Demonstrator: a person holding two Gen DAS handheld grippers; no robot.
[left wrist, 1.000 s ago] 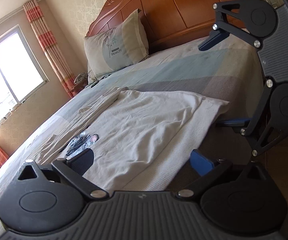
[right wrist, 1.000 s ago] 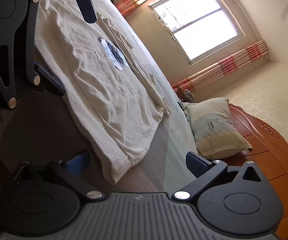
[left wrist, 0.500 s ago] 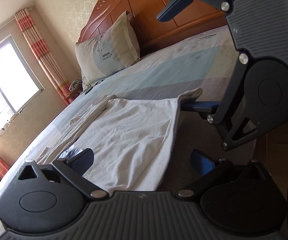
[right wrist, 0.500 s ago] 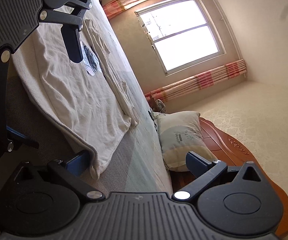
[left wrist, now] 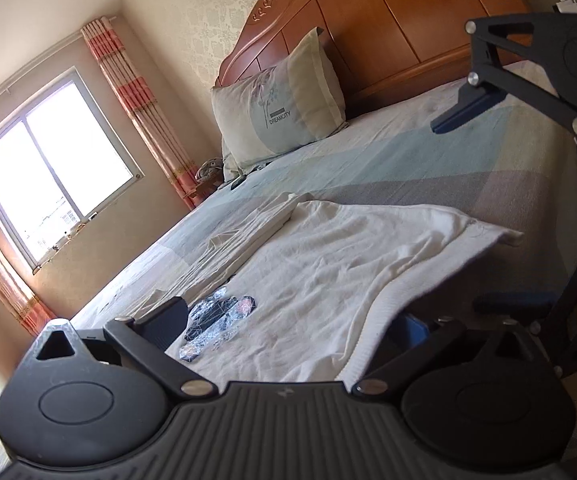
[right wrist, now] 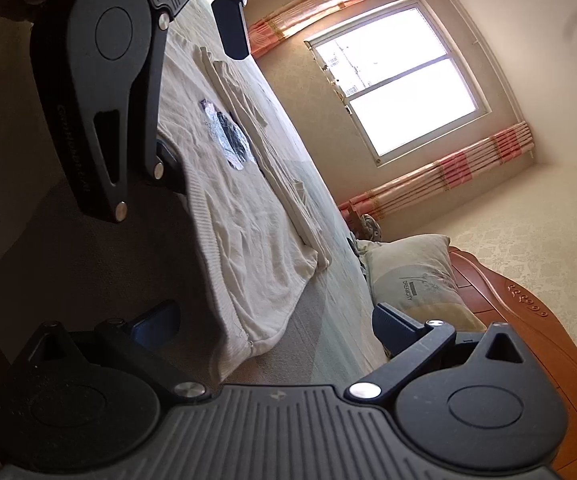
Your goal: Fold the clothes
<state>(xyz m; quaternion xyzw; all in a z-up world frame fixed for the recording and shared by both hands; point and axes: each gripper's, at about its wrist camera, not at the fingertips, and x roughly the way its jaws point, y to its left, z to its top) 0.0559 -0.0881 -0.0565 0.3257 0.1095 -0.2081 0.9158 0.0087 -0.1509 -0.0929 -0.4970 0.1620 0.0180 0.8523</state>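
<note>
A cream T-shirt with a dark print lies flat on the bed, its ribbed hem along the near edge of the mattress. One side is folded in along the far edge. My left gripper is open, its fingers straddling the hem near the print. My right gripper is open too, straddling the hem corner toward the headboard. Each gripper shows in the other's view: the right gripper at the right, the left gripper at the upper left. Neither holds cloth.
The striped bedsheet runs up to a pillow and a wooden headboard. A bright window with red-striped curtains is on the far wall. The dark bed side drops below the hem.
Both grippers shifted along the bed edge and tilted. The right gripper, close in front of the left camera half a second ago, now sits farther right. The shirt lies as before.
</note>
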